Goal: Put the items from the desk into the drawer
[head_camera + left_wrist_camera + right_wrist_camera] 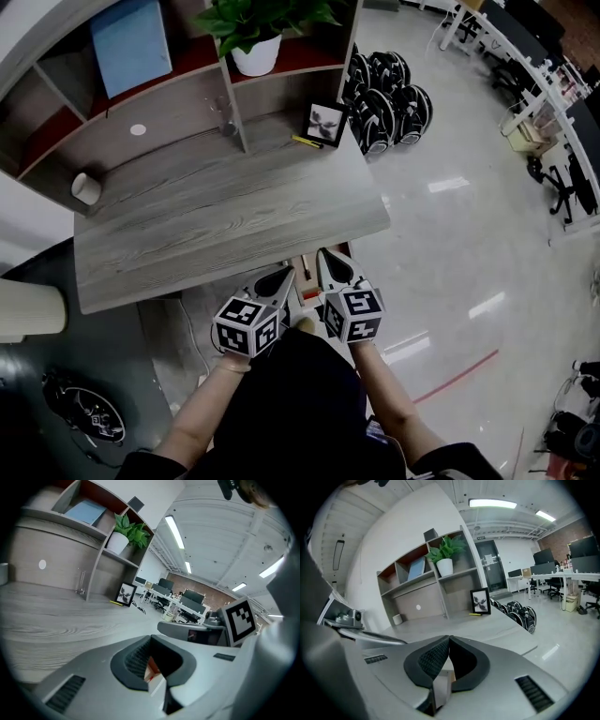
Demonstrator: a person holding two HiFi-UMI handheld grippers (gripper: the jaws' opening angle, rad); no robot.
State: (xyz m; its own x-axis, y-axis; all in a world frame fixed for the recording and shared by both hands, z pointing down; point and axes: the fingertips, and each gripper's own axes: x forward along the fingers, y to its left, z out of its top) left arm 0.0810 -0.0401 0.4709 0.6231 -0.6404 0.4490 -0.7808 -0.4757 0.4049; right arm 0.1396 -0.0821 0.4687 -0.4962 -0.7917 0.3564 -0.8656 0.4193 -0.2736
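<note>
On the grey wooden desk (pixel 216 225) a framed picture (pixel 325 123) leans at the back right, with a yellow pen (pixel 305 142) lying beside it. A white cup (pixel 86 188) stands at the far left and a clear glass (pixel 225 127) by the shelf divider. My left gripper (pixel 287 276) and right gripper (pixel 323 256) hover side by side at the desk's front edge, both shut with nothing between the jaws. Between them, under the edge, a reddish and white strip (pixel 307 283) shows; I cannot tell whether it is the drawer. The picture (pixel 125 595) (pixel 480 601) appears in both gripper views.
A shelf unit at the back of the desk holds a potted plant (pixel 255 37) and a blue book (pixel 131 42). Several round black objects (pixel 386 94) lie on the floor to the right of the desk. Office chairs and tables (pixel 544 122) stand far right.
</note>
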